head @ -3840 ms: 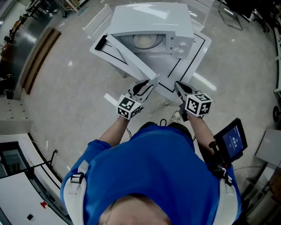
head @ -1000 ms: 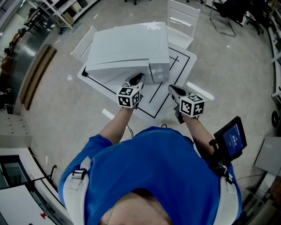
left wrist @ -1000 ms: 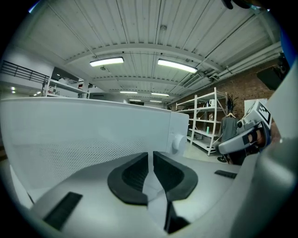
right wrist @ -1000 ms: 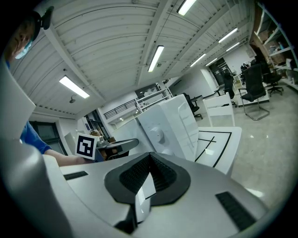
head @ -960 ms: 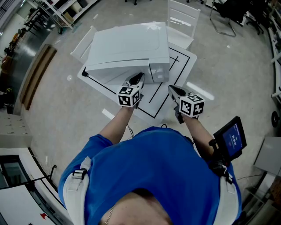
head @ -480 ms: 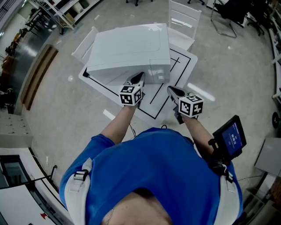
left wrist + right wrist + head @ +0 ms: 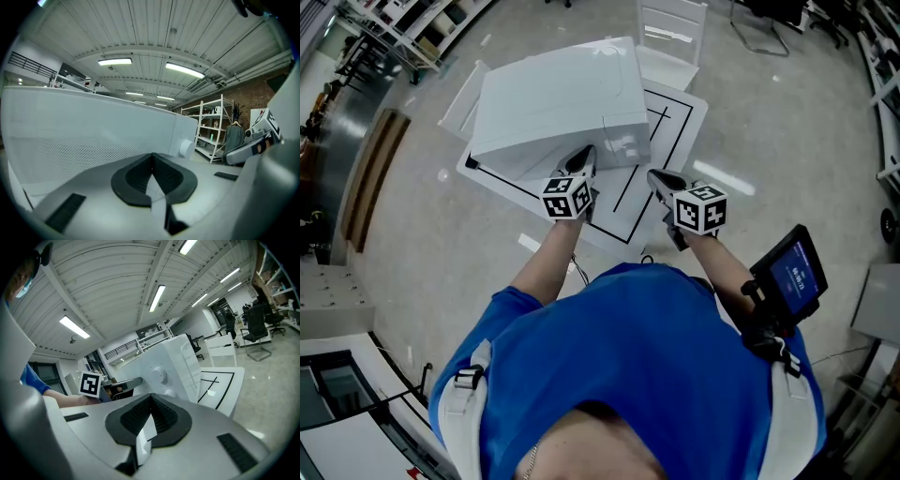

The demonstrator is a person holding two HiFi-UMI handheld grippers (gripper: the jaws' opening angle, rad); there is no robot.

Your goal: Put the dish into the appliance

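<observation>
Looking down on the microwave (image 7: 558,94), parked on the white desk (image 7: 670,122) with its black lines. Door (image 7: 525,155) closed flat across the front. Cannot spot the dish from any view, only that shut white front.

Over to the left hand-held gripper (image 7: 583,156): pinched fully together, nothing between the jaws, nosed right up to the perforated door panel. Touching it or just short of it, cannot tell.

Now the right hand-held gripper (image 7: 654,175): likewise closed tight and empty, hovering above the desk just beside the microwave's front corner, aimed past a round knob (image 7: 159,375) on the control side. Clear of the door. Small lit screen (image 7: 792,281) strapped to the right forearm.
</observation>
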